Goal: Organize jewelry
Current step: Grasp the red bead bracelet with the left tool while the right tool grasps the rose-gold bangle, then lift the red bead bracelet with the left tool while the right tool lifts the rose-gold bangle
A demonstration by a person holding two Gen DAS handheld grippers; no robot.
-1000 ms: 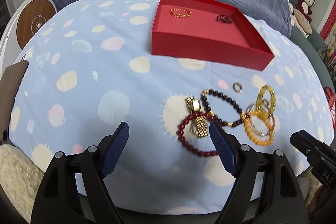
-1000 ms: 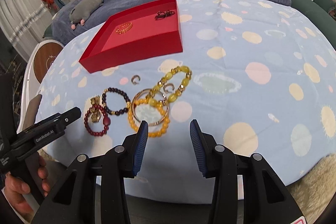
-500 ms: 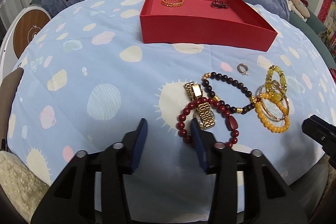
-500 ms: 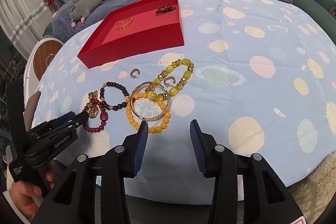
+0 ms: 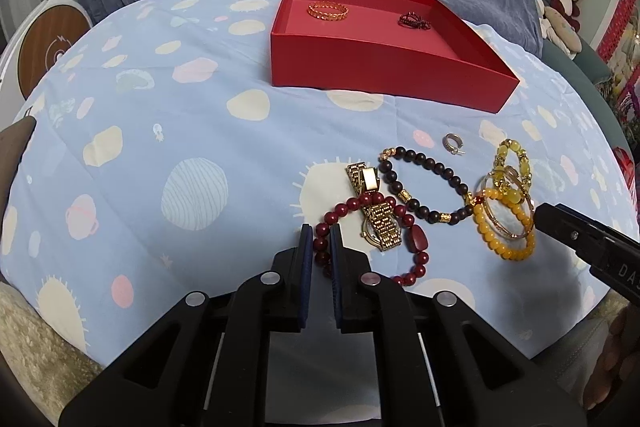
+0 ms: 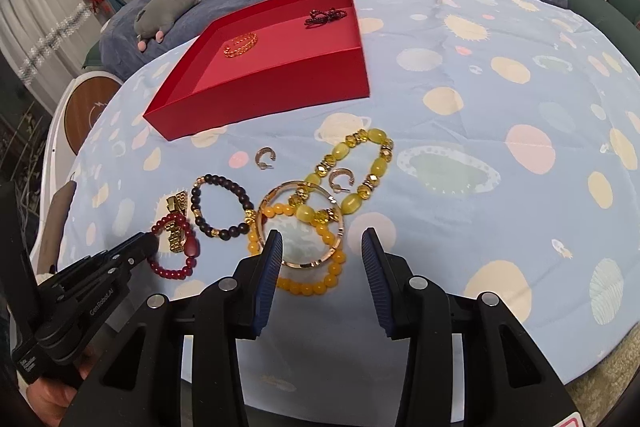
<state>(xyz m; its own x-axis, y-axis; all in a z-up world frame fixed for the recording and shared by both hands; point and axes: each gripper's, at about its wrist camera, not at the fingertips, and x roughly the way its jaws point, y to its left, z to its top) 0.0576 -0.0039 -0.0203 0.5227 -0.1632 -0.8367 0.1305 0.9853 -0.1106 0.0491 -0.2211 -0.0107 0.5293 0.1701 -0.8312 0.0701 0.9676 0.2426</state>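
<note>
because the left gripper (image 5: pixel 321 247) has just clenched on the red bead bracelet (image 5: pixel 416 243) with the gold watch (image 5: pixel 380 223) lying across it, near the red tray (image 5: pixel 384 75), lifting may drag the watch; the right gripper (image 6: pixel 320 259) hangs released.

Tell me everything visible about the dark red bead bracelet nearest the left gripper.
The dark red bead bracelet is a loop of round, glossy maroon beads with one larger, blocky red bead. It lies flat on the blue patterned cloth, in front of the red tray. A gold watch lies across it. The left gripper has just been closing, and its blue pads now pinch the loop's near-left beads. The dark bead bracelet sits just beyond it; whether they touch is unclear.
</note>
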